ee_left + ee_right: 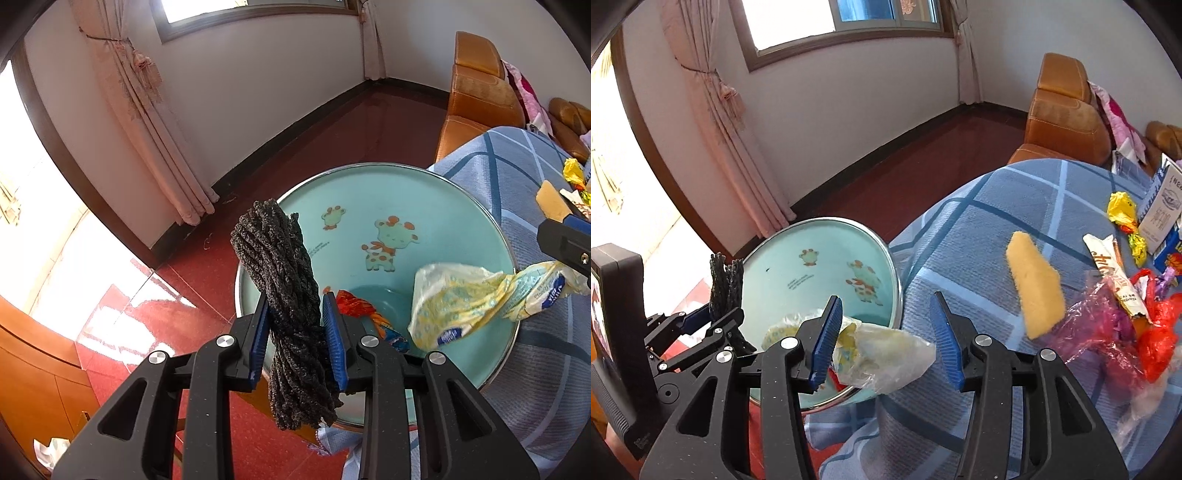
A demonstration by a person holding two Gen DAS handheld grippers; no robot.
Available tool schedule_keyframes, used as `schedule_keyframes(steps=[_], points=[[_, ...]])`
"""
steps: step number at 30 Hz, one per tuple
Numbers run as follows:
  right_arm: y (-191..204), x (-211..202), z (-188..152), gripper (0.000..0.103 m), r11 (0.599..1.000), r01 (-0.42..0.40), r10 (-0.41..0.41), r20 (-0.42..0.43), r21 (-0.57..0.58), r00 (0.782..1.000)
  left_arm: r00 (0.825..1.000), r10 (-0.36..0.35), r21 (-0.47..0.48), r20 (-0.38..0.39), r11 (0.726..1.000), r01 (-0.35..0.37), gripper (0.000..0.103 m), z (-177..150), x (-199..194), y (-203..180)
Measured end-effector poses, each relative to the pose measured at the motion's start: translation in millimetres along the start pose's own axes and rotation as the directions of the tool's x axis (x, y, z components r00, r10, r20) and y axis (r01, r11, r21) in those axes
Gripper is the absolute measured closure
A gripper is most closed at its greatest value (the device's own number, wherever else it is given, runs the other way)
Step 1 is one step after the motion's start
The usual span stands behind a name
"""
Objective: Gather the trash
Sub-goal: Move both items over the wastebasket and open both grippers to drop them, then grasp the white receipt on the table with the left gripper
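Note:
My left gripper is shut on a dark grey knitted bundle and holds it upright over the near left rim of the teal basin. The basin shows cartoon giraffes and holds a red-orange wrapper. A crumpled yellow-white plastic bag drapes over the basin's right rim. My right gripper is open, its jaws wide apart around the bag's end; the left pad touches it. The basin sits at the edge of the blue checked tablecloth.
On the cloth lie a yellow sponge, red and purple plastic bags, a yellow candy wrapper, a snack wrapper and a blue box. An orange sofa stands behind. Red floor lies left.

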State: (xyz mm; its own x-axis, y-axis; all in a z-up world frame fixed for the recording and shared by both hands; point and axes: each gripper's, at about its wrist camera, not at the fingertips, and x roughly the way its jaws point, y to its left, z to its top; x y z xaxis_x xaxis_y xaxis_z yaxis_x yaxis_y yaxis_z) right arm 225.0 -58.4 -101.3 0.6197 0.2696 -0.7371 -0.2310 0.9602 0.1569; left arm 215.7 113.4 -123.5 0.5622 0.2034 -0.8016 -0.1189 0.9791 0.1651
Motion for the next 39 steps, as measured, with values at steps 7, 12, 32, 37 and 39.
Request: schedule_keyframes(steps=[7,12,32,37,39], points=[[1,12,9,0.045,0.997,-0.072,0.073,-0.027,0.036,0.997,1.000,0.007,0.012,0.007,1.000,-0.007,0.073,2,-5,1],[3,4,17,0.037,0.993,-0.109,0.108,0.010,0.035,0.994,1.000,0.017,-0.005,-0.002,1.000,-0.017,0.072,3,-2,4],[-45,-56,0,0.034,0.996,0.050,-0.059,0.121,0.077,0.991,0.999,-0.013,0.049,0.050,0.999,0.011,0.039,11,-18,-25],[-67,-78,-15,0.034,0.991,0.089,-0.100,0.122,0.097,0.987,0.997,-0.029,0.070,0.067,0.997,0.024,0.032,9,-31,-36],[-79,-87,-24,0.034,0.987,0.113,-0.126,0.119,0.113,0.985,0.996,-0.042,0.081,0.075,0.996,0.036,0.032,7,-37,-41]])
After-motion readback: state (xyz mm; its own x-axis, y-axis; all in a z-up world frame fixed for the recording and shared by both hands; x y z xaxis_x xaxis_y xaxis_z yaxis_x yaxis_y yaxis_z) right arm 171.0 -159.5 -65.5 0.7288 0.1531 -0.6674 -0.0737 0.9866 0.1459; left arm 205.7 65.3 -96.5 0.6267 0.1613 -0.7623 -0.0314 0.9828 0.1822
